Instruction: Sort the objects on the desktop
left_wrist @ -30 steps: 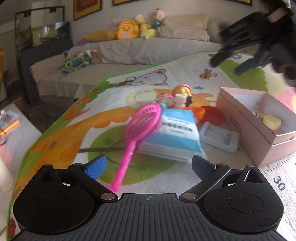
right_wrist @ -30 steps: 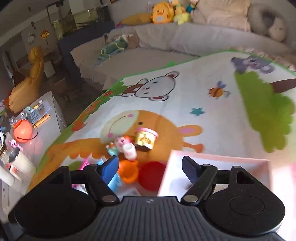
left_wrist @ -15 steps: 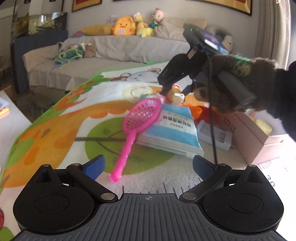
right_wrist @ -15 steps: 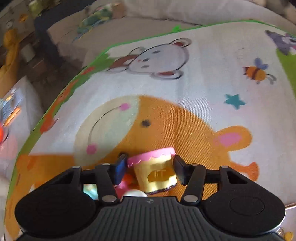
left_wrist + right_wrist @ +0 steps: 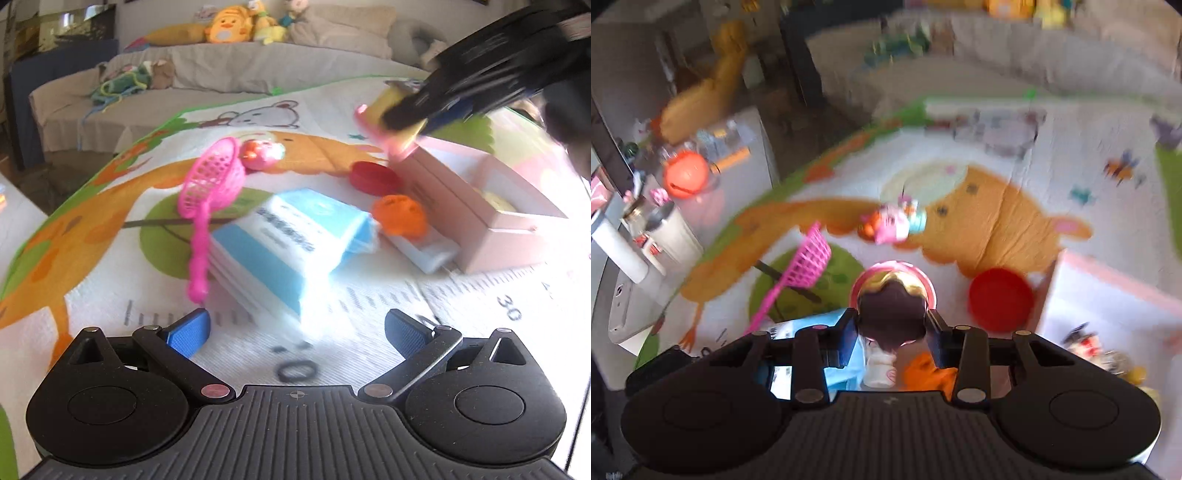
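My right gripper [image 5: 892,334] is shut on a small yellow toy cup with a pink rim [image 5: 893,295] and holds it in the air; the left wrist view shows that cup [image 5: 389,110] lifted over the near corner of the pink box [image 5: 491,218]. My left gripper [image 5: 295,328] is open and empty, low over the play mat, just short of a blue-and-white packet [image 5: 295,236]. A pink toy racket [image 5: 210,192] leans on the packet's left side.
A red lid [image 5: 373,177], an orange piece [image 5: 399,218] and a white tray [image 5: 424,251] lie between the packet and the box. A small pink toy [image 5: 260,153] sits behind the racket. A sofa with plush toys [image 5: 225,27] stands beyond the mat.
My right gripper has closed on the yellow cup and lifted it off the mat toward the pink box. My left gripper has moved a little closer to the packet.
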Available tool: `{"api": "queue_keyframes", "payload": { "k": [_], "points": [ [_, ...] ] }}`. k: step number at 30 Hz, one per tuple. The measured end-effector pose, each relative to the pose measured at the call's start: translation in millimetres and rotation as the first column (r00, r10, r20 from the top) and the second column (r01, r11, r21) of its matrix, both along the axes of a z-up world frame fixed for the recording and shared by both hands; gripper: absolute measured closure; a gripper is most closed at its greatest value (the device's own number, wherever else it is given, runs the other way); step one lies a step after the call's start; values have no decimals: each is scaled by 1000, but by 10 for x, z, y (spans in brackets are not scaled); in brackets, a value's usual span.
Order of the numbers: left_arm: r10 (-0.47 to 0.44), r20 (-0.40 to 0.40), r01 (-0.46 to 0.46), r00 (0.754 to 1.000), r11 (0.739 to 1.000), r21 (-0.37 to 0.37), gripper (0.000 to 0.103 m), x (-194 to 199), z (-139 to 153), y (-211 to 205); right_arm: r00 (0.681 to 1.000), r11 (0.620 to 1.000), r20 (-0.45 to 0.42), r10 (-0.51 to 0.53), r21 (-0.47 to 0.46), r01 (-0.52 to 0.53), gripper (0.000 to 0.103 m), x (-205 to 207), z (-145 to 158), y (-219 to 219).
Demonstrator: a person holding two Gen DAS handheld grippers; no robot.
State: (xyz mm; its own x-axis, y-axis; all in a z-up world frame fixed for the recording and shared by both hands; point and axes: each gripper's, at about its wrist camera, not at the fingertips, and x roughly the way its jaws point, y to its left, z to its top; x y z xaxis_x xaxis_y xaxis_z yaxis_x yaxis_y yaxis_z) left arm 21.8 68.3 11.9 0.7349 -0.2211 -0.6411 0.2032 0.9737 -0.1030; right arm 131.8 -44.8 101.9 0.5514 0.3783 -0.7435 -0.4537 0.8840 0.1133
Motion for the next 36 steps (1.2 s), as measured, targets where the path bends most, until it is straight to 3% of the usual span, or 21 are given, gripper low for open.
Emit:
{"api": "queue_keyframes", "payload": {
  "k": [2,4,6,14,20,25,29,30,32,33,36],
  "points": [
    [-8,25,8,1000,1000,14,0,-56,28,-75,997,1000,77,-6,12,5,66,-290,163,-180],
    [-13,43,12,999,1000,19,0,-79,65,-134,993,999,114,-11,33,8,79,-585,222,-386],
    [-7,41,6,999,1000,23,0,-83,94,-193,993,999,117,-24,44,19,79,-825,184,-557],
    [-55,61,51,997,996,76,0,-116,182,-489,988,991,89,-130,-23,132,78,-1388,-428,-1073],
    [-84,77,74,994,990,119,0,-178,227,-647,983,991,151,-100,-71,112,64,-1585,-578,-1080],
    [-70,133,47,989,984,170,0,-85,281,-787,973,989,228,-32,-132,63,64,-1627,-591,-860],
    [-101,135,66,986,968,243,1,108,235,-957,974,985,226,8,-172,32,64,-1616,-660,-732],
    [-105,124,72,987,967,245,2,158,220,-975,975,984,224,8,-174,32,64,-1615,-665,-726],
    [-101,101,73,990,966,247,22,239,187,-984,974,982,224,8,-188,35,64,-1617,-673,-727],
    [-95,84,71,992,967,245,38,270,165,-975,974,980,226,9,-198,37,64,-1617,-668,-728],
    [-86,73,69,994,976,208,43,246,151,-879,971,972,237,24,-231,33,64,-1624,-648,-710]
  ]
}}
